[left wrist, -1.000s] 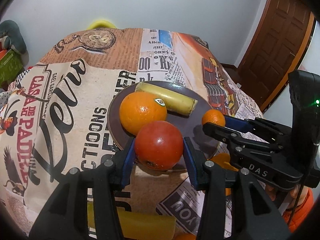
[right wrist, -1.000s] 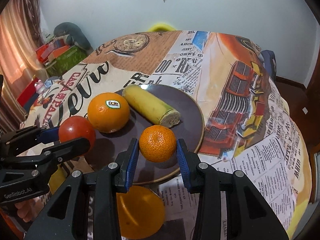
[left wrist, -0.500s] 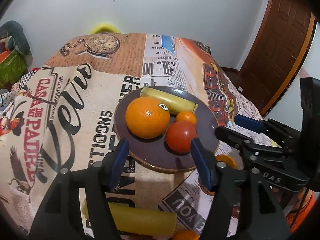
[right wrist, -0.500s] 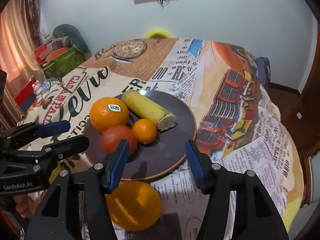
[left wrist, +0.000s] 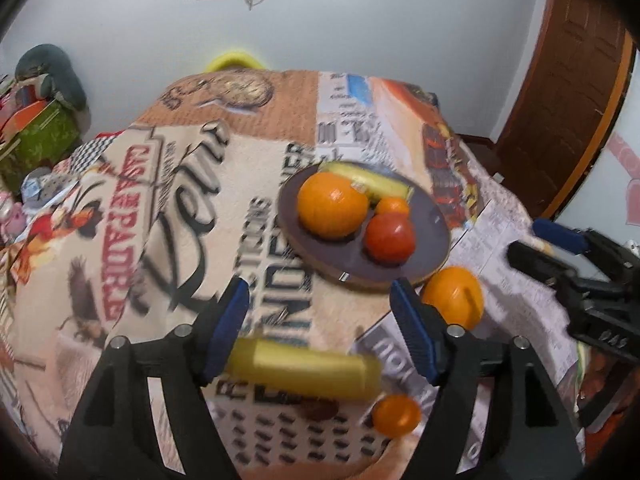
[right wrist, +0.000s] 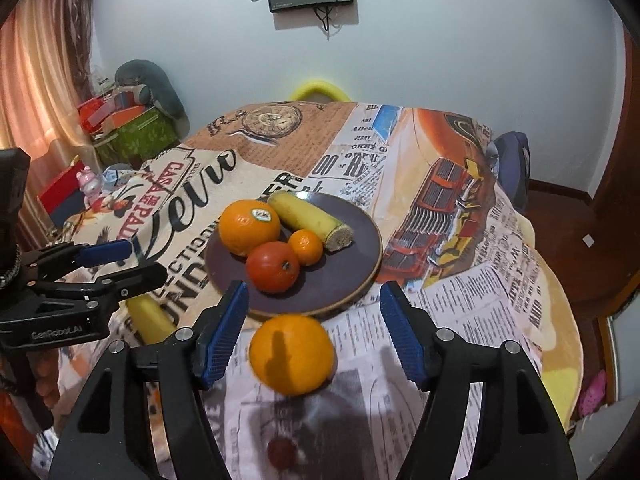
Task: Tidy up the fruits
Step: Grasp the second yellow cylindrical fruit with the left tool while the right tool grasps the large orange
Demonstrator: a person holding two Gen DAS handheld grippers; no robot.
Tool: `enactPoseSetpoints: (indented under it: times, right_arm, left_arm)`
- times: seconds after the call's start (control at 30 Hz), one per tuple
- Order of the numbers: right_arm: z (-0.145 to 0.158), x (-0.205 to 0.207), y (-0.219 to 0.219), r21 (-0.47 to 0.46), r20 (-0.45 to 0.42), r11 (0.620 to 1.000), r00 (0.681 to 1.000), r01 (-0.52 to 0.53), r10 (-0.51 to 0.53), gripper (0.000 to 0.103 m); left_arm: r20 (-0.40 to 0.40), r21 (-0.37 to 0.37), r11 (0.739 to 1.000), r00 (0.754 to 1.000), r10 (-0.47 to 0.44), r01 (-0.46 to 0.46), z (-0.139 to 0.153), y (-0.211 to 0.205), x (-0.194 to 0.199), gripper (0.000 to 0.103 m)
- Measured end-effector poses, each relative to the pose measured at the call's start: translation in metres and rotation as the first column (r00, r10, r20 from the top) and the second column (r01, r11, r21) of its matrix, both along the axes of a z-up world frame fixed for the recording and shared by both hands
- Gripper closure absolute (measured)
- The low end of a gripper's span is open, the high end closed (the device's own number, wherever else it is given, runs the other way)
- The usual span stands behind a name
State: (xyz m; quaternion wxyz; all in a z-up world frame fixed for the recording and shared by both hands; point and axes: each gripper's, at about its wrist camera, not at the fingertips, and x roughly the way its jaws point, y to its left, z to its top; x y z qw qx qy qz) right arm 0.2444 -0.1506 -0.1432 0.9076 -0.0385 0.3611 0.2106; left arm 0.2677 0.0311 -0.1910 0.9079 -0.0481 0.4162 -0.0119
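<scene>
Fruit still off the plate point(right wrist: 362, 276) is what remains to handle: a large orange point(right wrist: 291, 354) lying on the cloth just beside the plate's near rim, a yellow banana piece point(left wrist: 304, 368) a little further from that rim on the left, and a small mandarin point(left wrist: 396, 415) just past the banana's end.

The large orange looks firm, round and fairly heavy, with a smooth waxy skin, so it would likely roll or squirt out if pinched off-centre; a hold across its widest part seems safest. The banana piece is probably softer and would bruise under a hard squeeze; gripping across its middle looks best. The mandarin looks light and slightly yielding.

On the plate sit a labelled orange point(right wrist: 249, 226), a red tomato-like fruit point(right wrist: 273, 267), a small mandarin point(right wrist: 305, 247) and a cut banana point(right wrist: 310, 220), crowded towards the far-left side, leaving bare plate on the right.

The right gripper point(right wrist: 313, 335) stands wide apart, holding nothing, its blue pads flanking the large orange without touching it. The left gripper point(left wrist: 322, 333) is likewise spread wide and empty, above the banana piece.
</scene>
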Motion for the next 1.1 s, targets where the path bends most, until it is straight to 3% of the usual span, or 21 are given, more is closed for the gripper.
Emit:
enactPoseSetpoints:
  times: [0.23,0.43,0.67,0.83,1.0,1.1]
  right_arm:
    - [-0.017,-0.019,-0.002,-0.059,-0.021,0.998,1.0,0.0,-0.001,0.033]
    - [-0.039,-0.026,0.002,-0.091,-0.075,0.996,0.997,-0.018,0.011,0.033]
    - [-0.056,-0.022,0.006,-0.093,-0.117,0.995,0.993,-0.036,0.025,0.033]
    - [-0.06,-0.007,0.004,-0.04,-0.16,0.999,0.987,-0.034,0.028,0.032]
    - [-0.065,0.002,0.01,-0.009,-0.187,0.999,0.981,-0.049,0.046,0.029]
    - [-0.069,0.006,0.018,-0.016,-0.195,0.998,0.979,-0.064,0.059,0.029]
  left_arm:
    - [-0.065,0.029,0.999,0.997,0.038,-0.036,-0.024,0.005,-0.022,0.026]
    - [-0.116,-0.03,1.0,0.993,-0.005,0.002,-0.041,-0.007,-0.027,0.018]
    - [-0.123,0.018,1.0,0.992,0.0,0.002,-0.056,-0.019,-0.013,0.011]
    - [-0.102,0.013,1.0,0.995,0.001,0.0,-0.057,-0.011,-0.002,0.012]
    - [-0.078,0.01,1.0,0.997,-0.013,0.014,-0.053,-0.001,-0.001,0.027]
    - [-0.078,0.008,1.0,0.997,-0.001,0.002,-0.053,0.012,-0.004,0.03]
